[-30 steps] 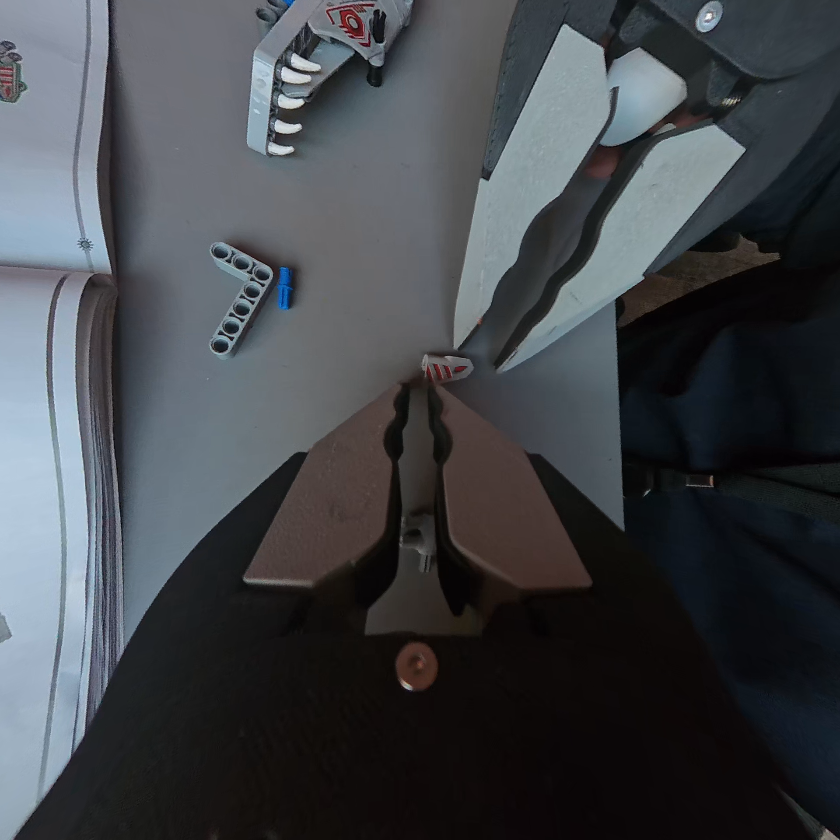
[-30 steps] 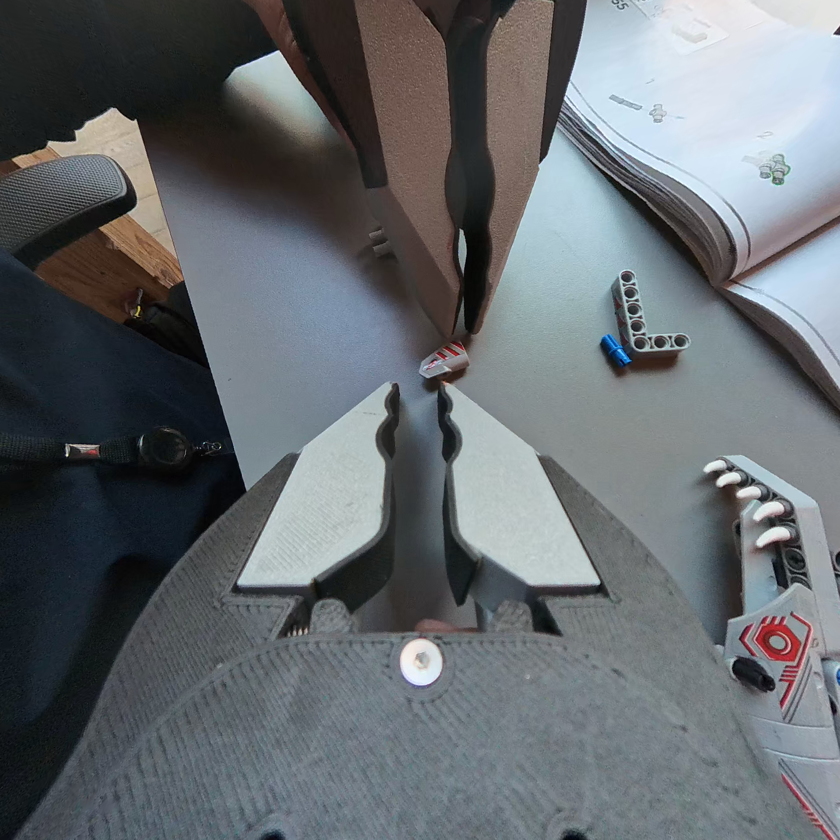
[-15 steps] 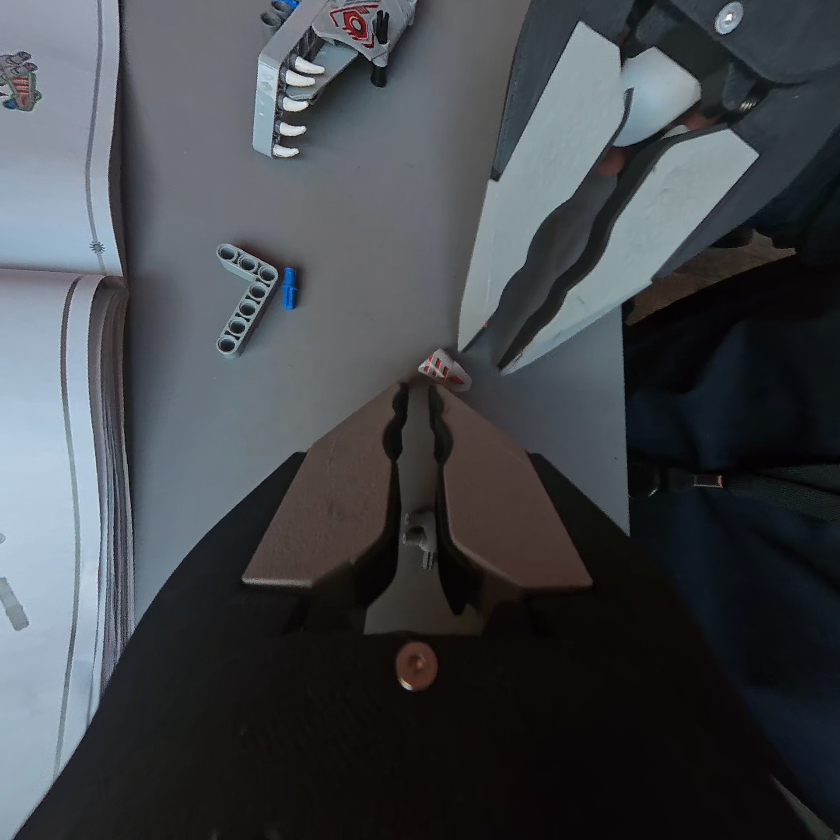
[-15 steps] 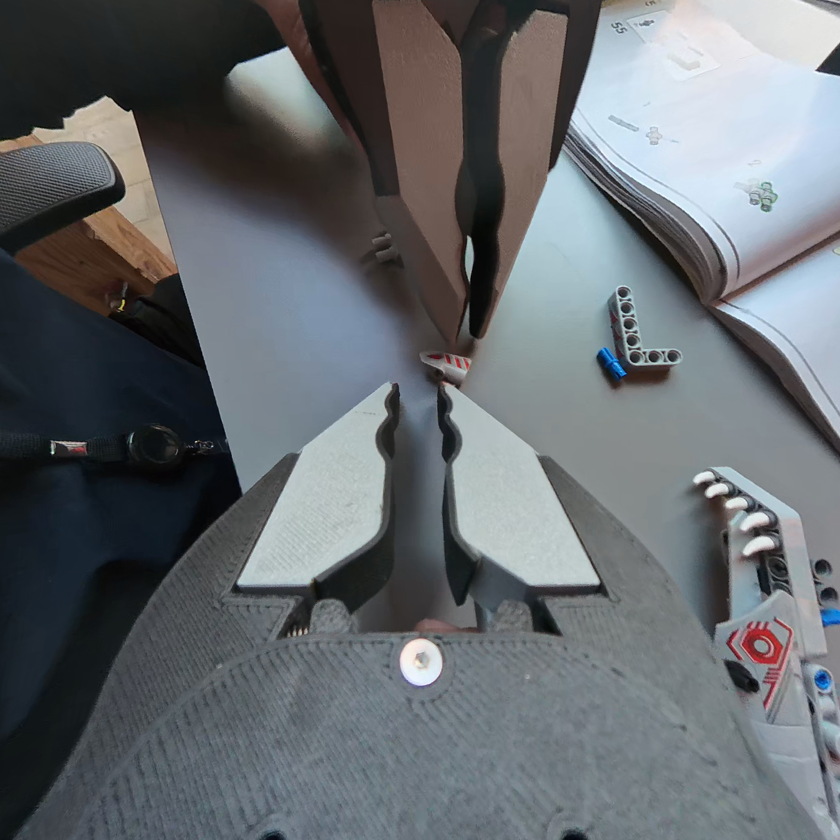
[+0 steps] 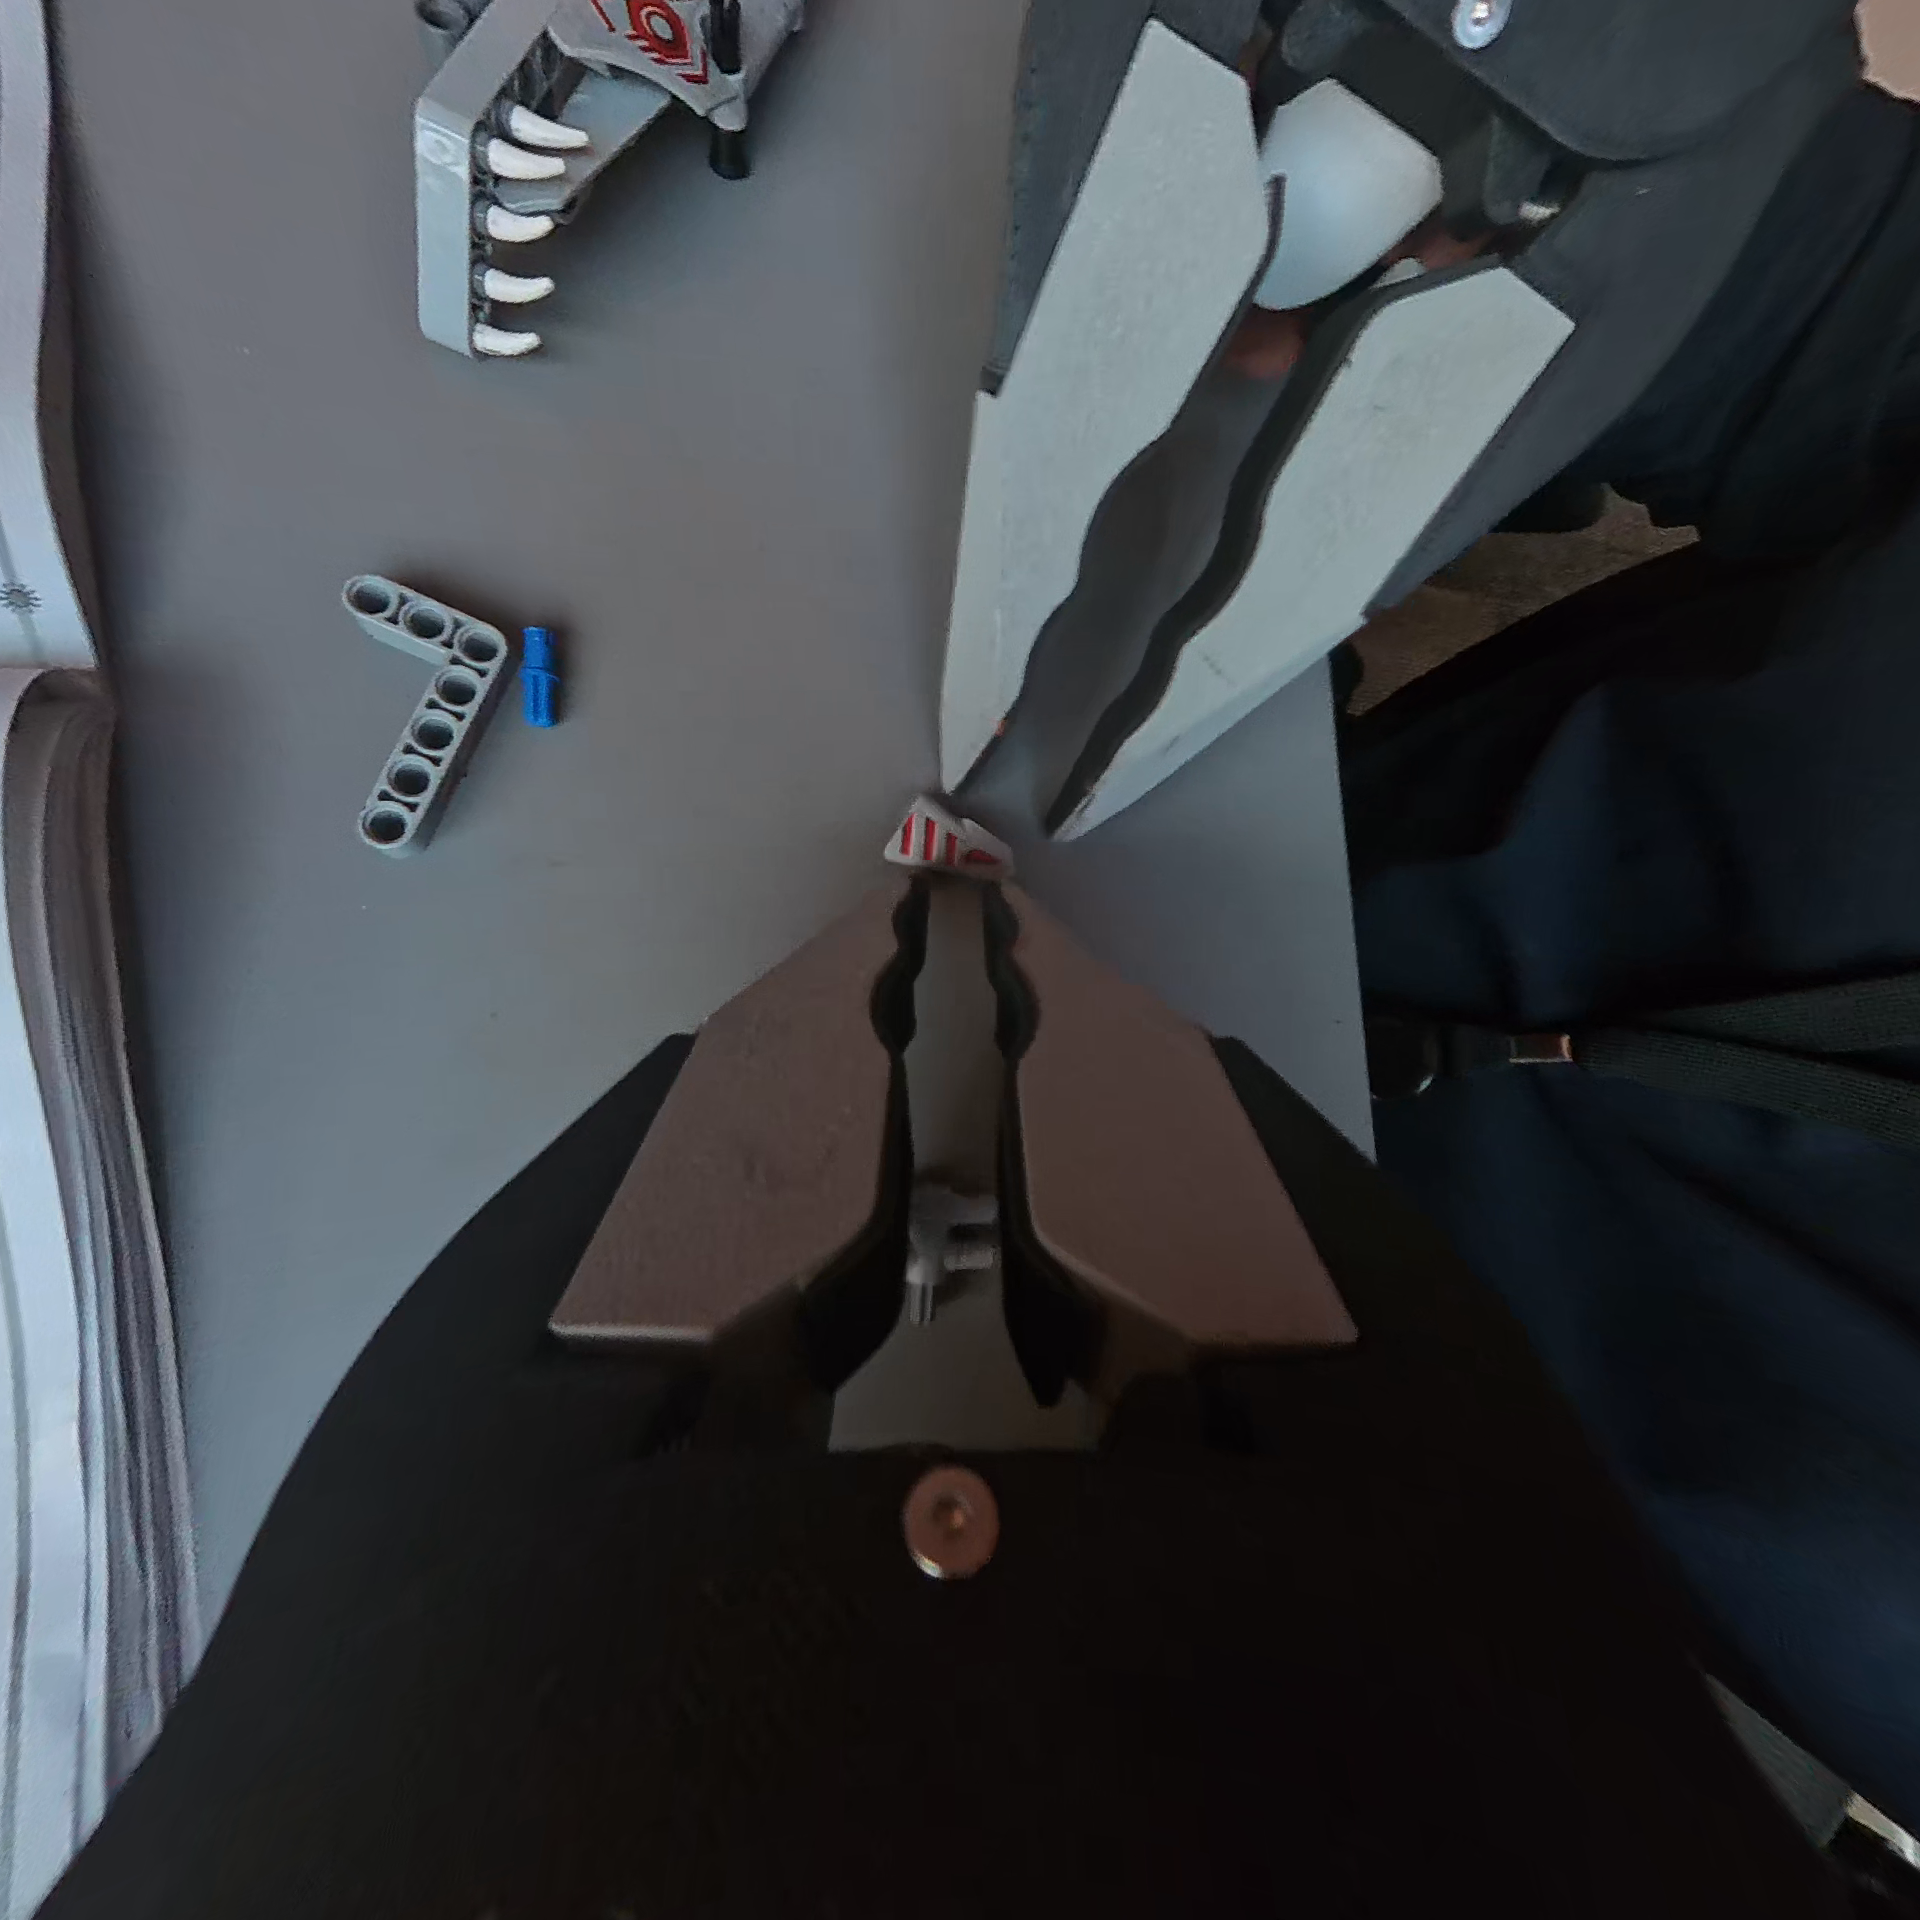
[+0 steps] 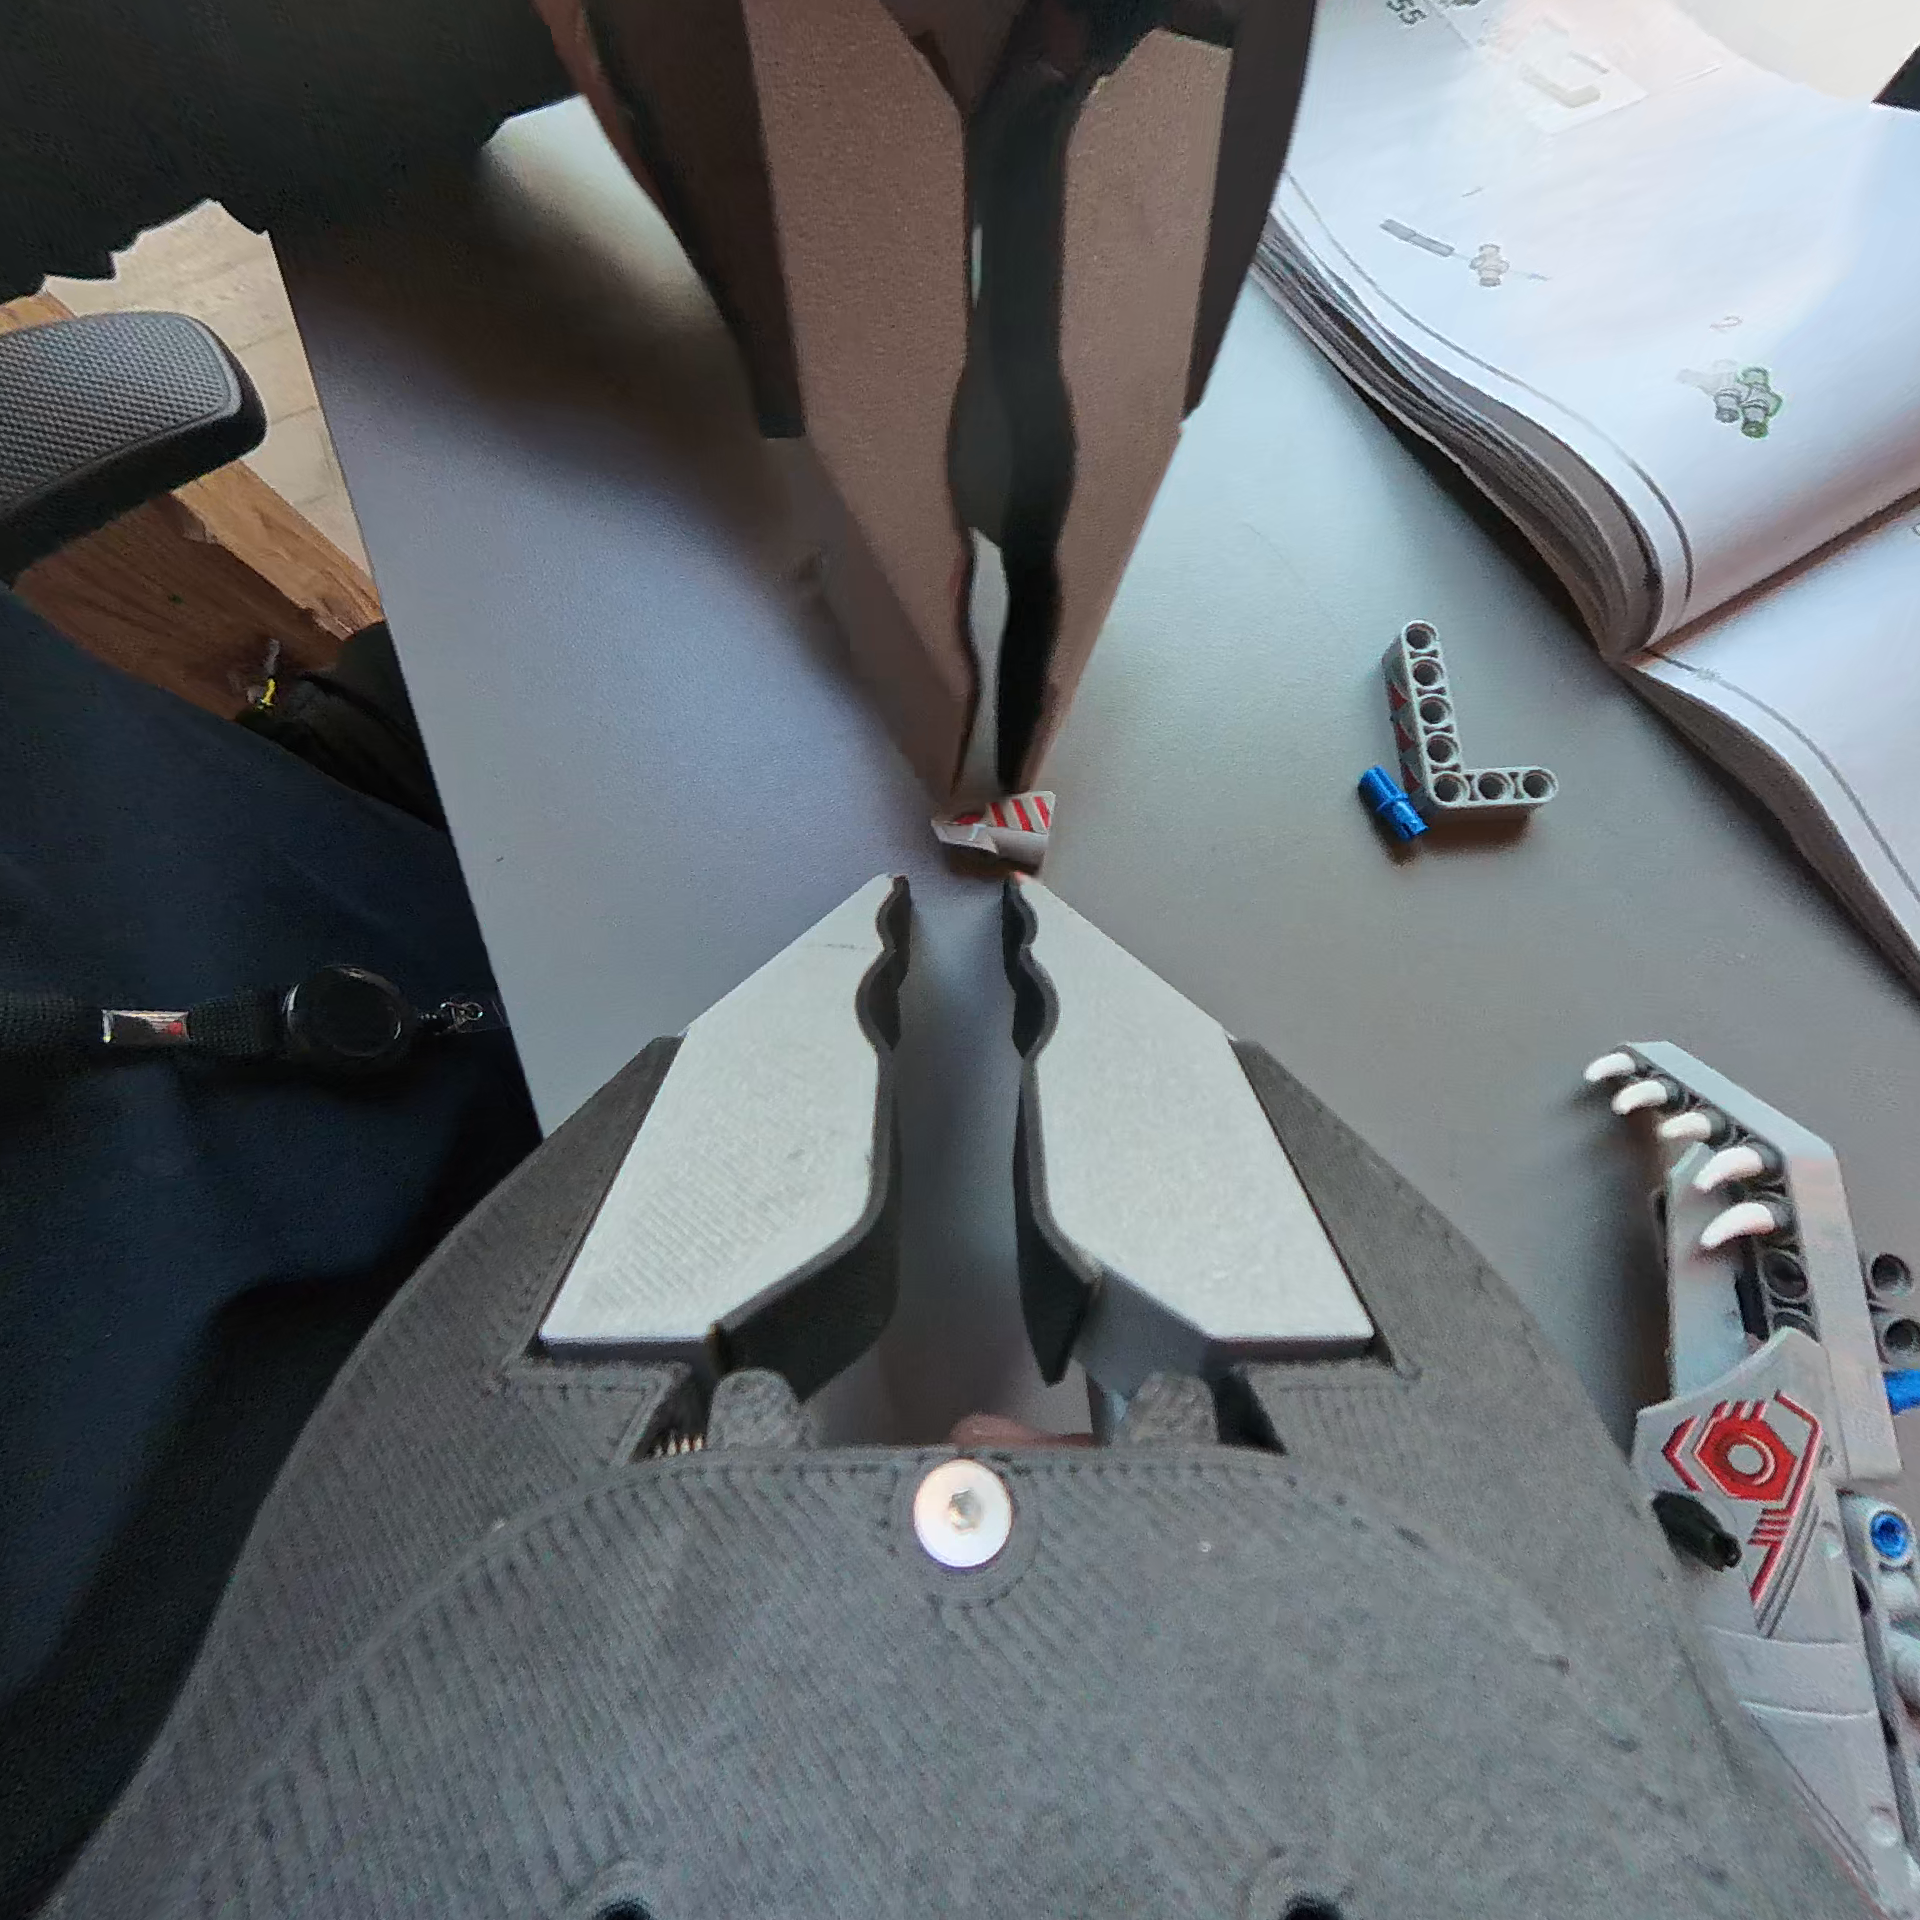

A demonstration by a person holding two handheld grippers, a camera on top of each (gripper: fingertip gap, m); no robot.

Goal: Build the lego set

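Red-striped white piece (image 5: 945, 840) sits between both gripper tips on grey table (image 5: 727, 520).
Left gripper (image 5: 954, 891) slightly spread; right gripper (image 6: 954, 885) likewise, neither pinching it.

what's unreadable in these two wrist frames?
- Small striped piece: contact with either claw's tips is unclear; left wrist view, its near edge sits behind the left claw.
- Small grey connector: left wrist view, dim between the fingers, shape unclear.
- Toothed grey assembly: cut off by the frame edge in both views.
- Instruction booklet: diagrams too small, right wrist view.
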